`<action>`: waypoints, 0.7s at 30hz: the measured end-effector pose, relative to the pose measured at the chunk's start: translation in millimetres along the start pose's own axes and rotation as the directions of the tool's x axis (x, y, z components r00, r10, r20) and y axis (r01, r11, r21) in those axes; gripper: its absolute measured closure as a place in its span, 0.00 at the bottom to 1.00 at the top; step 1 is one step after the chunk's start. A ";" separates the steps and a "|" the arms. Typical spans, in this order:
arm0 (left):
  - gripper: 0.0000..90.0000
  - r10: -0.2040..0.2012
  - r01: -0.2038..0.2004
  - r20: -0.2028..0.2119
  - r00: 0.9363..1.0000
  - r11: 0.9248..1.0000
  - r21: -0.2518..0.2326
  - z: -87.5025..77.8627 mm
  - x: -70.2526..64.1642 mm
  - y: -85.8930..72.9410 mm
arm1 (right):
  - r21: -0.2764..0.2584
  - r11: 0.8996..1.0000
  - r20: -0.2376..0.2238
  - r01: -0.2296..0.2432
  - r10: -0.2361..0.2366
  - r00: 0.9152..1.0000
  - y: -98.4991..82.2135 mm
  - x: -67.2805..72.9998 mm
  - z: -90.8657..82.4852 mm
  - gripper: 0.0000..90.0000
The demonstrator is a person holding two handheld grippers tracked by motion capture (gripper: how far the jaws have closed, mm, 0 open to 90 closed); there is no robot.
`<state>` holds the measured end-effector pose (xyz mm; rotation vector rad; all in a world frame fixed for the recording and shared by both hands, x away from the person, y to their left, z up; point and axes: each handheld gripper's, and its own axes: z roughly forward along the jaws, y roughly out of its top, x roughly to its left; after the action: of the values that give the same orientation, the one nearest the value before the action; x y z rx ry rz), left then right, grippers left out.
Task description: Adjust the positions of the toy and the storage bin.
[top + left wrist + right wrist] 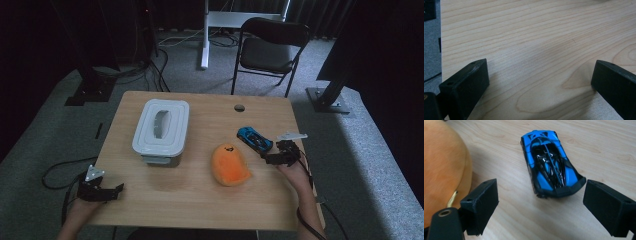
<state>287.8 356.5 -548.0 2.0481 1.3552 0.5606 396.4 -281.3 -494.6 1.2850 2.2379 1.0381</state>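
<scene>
A blue and black toy car lies on the wooden table, right of centre. My right gripper is open just behind the car's near end. In the right gripper view the car sits ahead of the wide-apart jaws, its tail level with their tips, untouched. An orange plush toy rests to the left of the car and shows at the left edge of that view. My left gripper hovers open at the table's near left corner, over bare wood.
A grey-white lidded plastic box stands at the table's left centre. A small round hole is near the far edge. A black folding chair and cables stand on the carpet beyond the table.
</scene>
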 end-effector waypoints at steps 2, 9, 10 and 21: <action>0.02 0.001 -0.001 0.001 1.000 1.000 0.000 -0.1 0.1 0.0 | 0.007 1.000 -0.008 0.005 -0.005 1.000 4.4 -0.6 4.6 0.13; 0.02 0.001 -0.001 0.001 1.000 1.000 0.000 -0.1 0.1 0.0 | 0.030 0.999 -0.016 0.021 -0.021 1.000 18.7 -0.1 20.0 0.14; 0.02 0.001 -0.001 0.001 1.000 1.000 0.000 0.0 0.1 0.0 | 0.035 0.999 -0.022 0.018 -0.017 1.000 20.6 0.1 22.3 0.13; 0.02 0.001 -0.001 0.001 1.000 1.000 0.000 -0.1 0.1 -0.1 | 0.062 0.998 -0.050 0.026 -0.023 0.998 32.0 -5.5 45.7 0.13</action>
<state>287.8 356.7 -548.0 2.0492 1.3534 0.5595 446.4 -256.8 -501.5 1.2667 2.3341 1.0090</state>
